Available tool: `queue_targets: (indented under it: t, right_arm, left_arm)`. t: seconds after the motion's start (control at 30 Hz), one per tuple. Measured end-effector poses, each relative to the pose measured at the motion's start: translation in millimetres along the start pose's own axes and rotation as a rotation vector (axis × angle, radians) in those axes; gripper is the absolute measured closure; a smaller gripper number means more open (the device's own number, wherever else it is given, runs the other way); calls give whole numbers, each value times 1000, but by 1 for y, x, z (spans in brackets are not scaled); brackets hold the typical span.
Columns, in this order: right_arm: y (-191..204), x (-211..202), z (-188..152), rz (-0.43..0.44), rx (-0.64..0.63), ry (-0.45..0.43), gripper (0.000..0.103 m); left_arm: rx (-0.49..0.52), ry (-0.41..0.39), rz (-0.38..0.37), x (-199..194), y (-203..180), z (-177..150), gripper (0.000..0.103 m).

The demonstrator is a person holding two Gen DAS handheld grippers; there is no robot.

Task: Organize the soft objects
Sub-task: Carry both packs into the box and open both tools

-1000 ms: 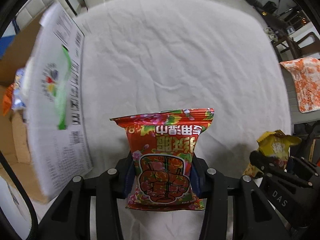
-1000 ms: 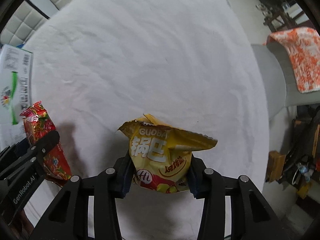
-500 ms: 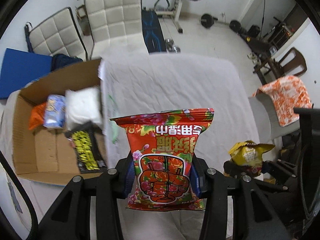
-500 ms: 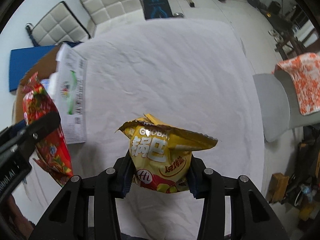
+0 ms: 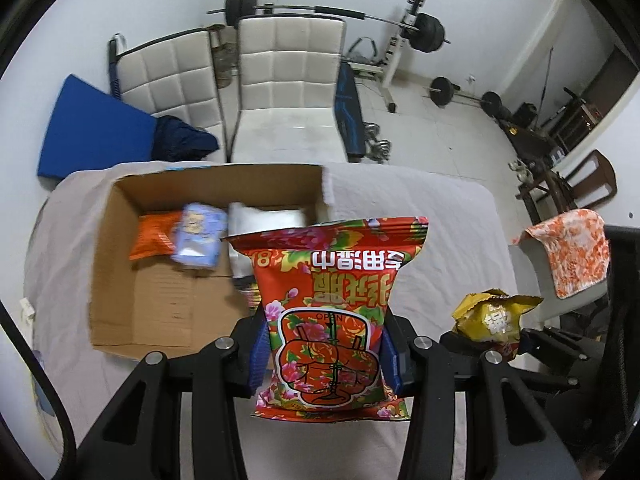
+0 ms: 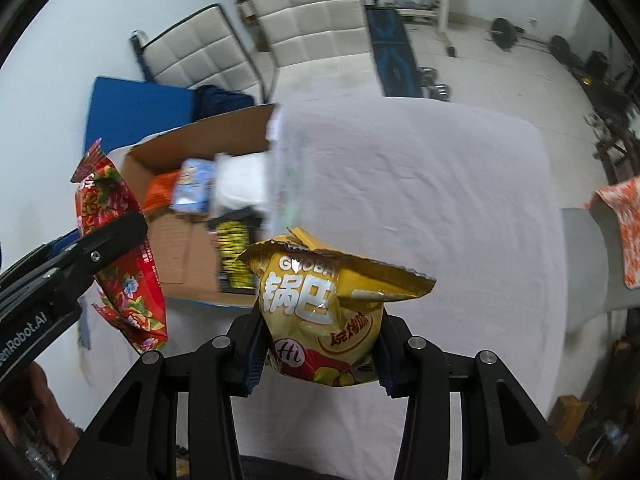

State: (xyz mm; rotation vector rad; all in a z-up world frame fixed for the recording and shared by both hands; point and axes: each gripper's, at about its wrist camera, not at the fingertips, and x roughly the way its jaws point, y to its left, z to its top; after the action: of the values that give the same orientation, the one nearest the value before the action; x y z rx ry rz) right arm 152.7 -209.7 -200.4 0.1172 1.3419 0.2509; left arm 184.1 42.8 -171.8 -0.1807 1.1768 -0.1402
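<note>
White cloth covers the worktop (image 6: 420, 184), with 2 pale quilted chairs (image 5: 288, 76) and barbell gear against the far wall. On the left half of the worktop sits an open cardboard box (image 5: 120, 264), already holding an orange packet (image 5: 154, 234), a pale blue packet (image 5: 198, 236), a white soft pack (image 5: 264, 218) and a black-and-yellow packet (image 6: 236, 256).

I hold 1 snack bag in each tool, both raised above the cloth. My left gripper (image 5: 326, 354) has its jaws pressed onto the lower part of the red floral bag (image 5: 332, 300), which stands upright with its print upside down, just right of the box's near right corner in the left view. My right gripper (image 6: 318, 354) has its jaws pinching the bottom of the yellow snack bag (image 6: 324, 300), whose torn top flares open; it hangs to the right of the box.

I judge this as the carry step: both bags are lifted and headed for the box, neither placed. Next I would swing the red bag left over the bare cardboard floor at the near side of the box, lower it, then spread the jaws. The yellow one should follow beside it, kept upright so its open top does not spill.
</note>
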Motion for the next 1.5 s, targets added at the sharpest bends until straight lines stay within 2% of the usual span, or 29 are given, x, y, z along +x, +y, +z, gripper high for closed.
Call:
queue_targets:
  t: [0.3, 0.47, 0.6, 0.9, 1.2, 1.33, 1.4, 1.5]
  right_arm:
    - [91, 50, 25, 87, -70, 55, 56]
    - [139, 100, 39, 100, -97, 107, 56]
    - [160, 139, 46, 84, -101, 149, 56]
    - [173, 210, 53, 84, -71, 242, 56]
    - [176, 257, 53, 82, -46, 312, 55]
    - [178, 270, 53, 68, -46, 329, 54]
    - [179, 274, 53, 66, -50, 338, 51]
    - [184, 282, 53, 59, -62, 333, 36]
  left_arm:
    - [-83, 93, 73, 28, 116, -5, 61]
    - [-111, 172, 72, 58, 156, -3, 61]
    - [-125, 225, 70, 84, 179, 2, 61]
    - [-118, 349, 39, 137, 201, 1, 61]
    - [-118, 463, 16, 177, 209, -14, 60]
    - [-128, 483, 14, 184, 211, -18, 59]
    - [-137, 487, 13, 184, 213, -19, 59]
    - [-154, 492, 5, 185, 214, -22, 59]
